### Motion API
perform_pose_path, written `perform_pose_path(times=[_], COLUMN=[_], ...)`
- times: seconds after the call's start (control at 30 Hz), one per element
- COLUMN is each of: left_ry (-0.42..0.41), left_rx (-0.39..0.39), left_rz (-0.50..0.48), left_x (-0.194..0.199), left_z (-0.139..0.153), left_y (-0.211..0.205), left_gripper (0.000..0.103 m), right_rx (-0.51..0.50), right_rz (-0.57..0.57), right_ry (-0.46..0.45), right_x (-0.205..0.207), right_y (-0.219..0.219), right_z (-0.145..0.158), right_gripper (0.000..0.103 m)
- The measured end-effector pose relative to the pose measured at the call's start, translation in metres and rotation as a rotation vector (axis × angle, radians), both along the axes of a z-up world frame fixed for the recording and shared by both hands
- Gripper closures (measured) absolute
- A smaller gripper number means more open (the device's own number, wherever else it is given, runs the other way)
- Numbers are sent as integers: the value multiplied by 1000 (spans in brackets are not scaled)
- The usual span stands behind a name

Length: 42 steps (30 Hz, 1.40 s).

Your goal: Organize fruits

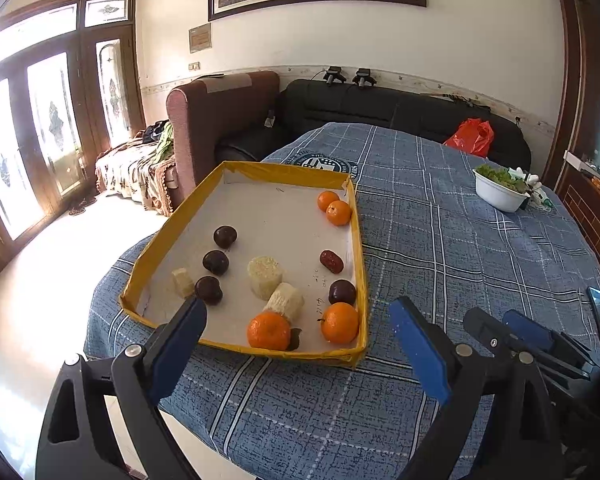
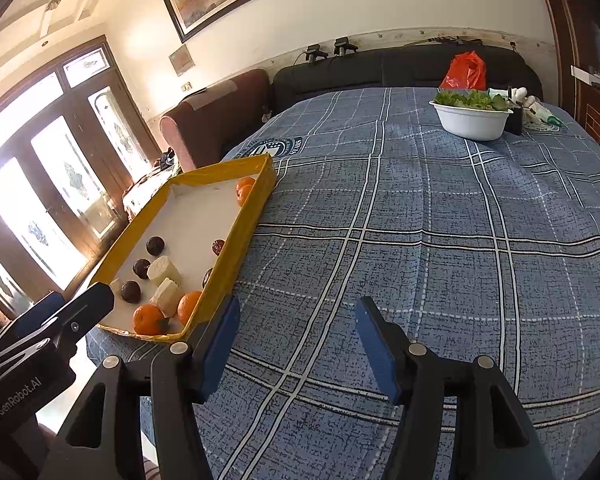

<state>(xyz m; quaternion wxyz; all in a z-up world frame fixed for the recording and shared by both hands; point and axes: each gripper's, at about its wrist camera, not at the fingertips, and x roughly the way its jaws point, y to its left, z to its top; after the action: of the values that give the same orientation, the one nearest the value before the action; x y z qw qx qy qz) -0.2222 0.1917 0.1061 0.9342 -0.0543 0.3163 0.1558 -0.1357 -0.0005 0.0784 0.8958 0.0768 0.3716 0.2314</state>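
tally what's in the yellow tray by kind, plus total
In the yellow tray:
Tangerines: 4
Dark plums: 4
Red date: 1
Pale cut chunks: 3
Total: 12

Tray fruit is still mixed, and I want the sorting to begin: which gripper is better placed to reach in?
Probably left. The left gripper faces the tray, open, near an orange. The right gripper points at bare tablecloth.
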Motion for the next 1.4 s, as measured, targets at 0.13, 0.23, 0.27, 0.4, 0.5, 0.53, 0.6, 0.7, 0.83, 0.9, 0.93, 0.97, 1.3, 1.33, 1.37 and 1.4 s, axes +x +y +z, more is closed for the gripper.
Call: perform_pose_path(times=[0.13, 0.23, 0.27, 0.4, 0.5, 0.53, 0.6, 0.7, 0.83, 0.9, 0.93, 0.97, 1.3, 1.33, 1.37, 1.4], left_ry=[-52, -118, -152, -311, -412, -426, -412, -337, -263, -231, -214, -197, -98, -96, -92, -88], left_rx=[8, 48, 71, 144, 171, 181, 195, 191, 149, 120, 110, 96, 43, 41, 39, 37], left_rz=[4, 38, 59, 123, 157, 167, 165, 110, 45, 25, 20, 14, 68, 68, 68, 66], left_x=[-12, -25, -32, -62, -79, -81, -78, -67, -54, -49, -46, -43, -28, -27, -26, -25], left_z=[8, 17, 21, 45, 60, 63, 65, 61, 45, 37, 34, 30, 7, 6, 4, 3], left_y=[-7, -12, -14, -23, -26, -27, -29, -33, -34, -33, -32, -30, -9, -7, -6, -6], left_gripper=[10, 10, 10, 0, 0, 0, 0, 0, 0, 0, 0, 0, 0, 0, 0, 0], right_rx=[-13, -18, -18, -22, -35, -40, -55, -88, -128, -135, -139, -143, -162, -166, -169, -171], right_rz=[-4, -13, -17, -24, -24, -26, -30, -45, -63, -63, -62, -62, -57, -55, -54, -51], right_ry=[-17, -30, -36, -72, -108, -120, -147, -189, -228, -229, -227, -223, -171, -169, -168, -165], right_x=[-10, -16, -19, -33, -45, -49, -59, -70, -79, -79, -78, -76, -65, -64, -63, -62], right_y=[-3, -7, -8, -10, -9, -9, -8, -8, -7, -7, -7, -6, 4, 6, 7, 9], right_z=[3, 6, 7, 14, 19, 21, 25, 30, 32, 31, 30, 29, 13, 12, 12, 11], right_gripper=[36, 35, 35, 35, 32, 31, 26, 20, 15, 13, 13, 13, 13, 13, 13, 13])
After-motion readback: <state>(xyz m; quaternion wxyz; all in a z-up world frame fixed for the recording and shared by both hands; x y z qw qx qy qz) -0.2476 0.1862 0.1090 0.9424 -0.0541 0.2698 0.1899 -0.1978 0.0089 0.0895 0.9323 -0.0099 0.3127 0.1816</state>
